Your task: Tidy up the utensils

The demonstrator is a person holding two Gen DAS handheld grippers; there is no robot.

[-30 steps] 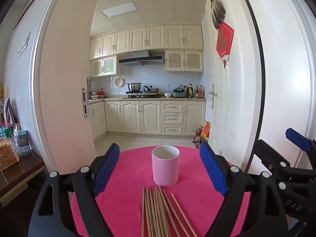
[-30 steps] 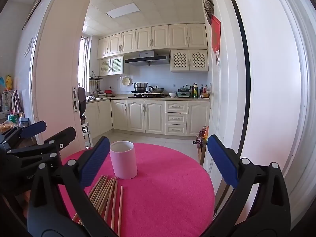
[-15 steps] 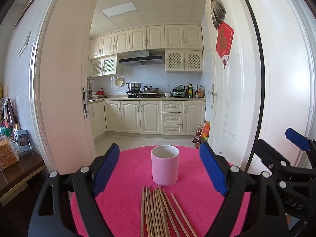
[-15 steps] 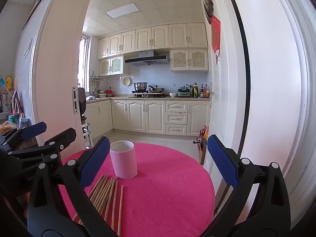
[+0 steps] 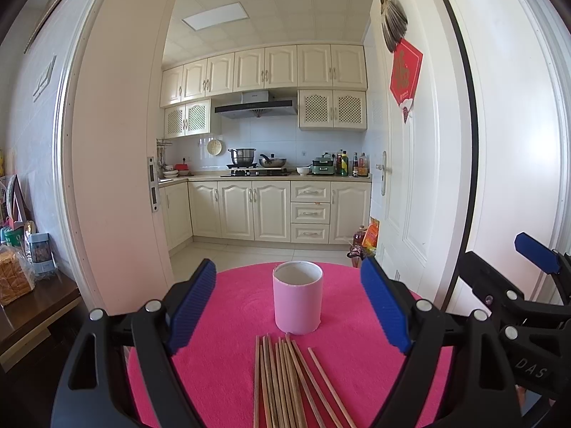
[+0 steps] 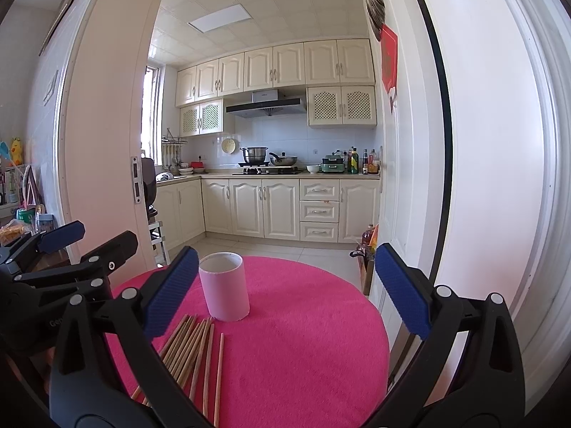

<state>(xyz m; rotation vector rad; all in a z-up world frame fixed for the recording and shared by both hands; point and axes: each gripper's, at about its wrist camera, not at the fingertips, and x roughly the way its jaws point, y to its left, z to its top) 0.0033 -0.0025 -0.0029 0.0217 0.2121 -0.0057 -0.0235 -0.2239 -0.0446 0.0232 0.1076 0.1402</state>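
A pink cylindrical cup (image 5: 298,297) (image 6: 225,287) stands upright and empty on a round table with a bright pink cover (image 5: 228,324) (image 6: 307,339). Several wooden chopsticks (image 5: 285,381) (image 6: 194,353) lie side by side just in front of the cup, one a little apart on the right. My left gripper (image 5: 291,306) hovers open above the chopsticks, its blue pads wide on either side of the cup. Further right, my right gripper (image 6: 285,292) is open too and holds nothing. Each gripper shows at the edge of the other's view.
The table stands in a doorway with a white door (image 5: 403,164) on the right and a door frame (image 5: 117,164) on the left. A dark wooden sideboard (image 5: 32,306) with jars and packets is at the left. Beyond lies a kitchen with cream cabinets (image 5: 264,210).
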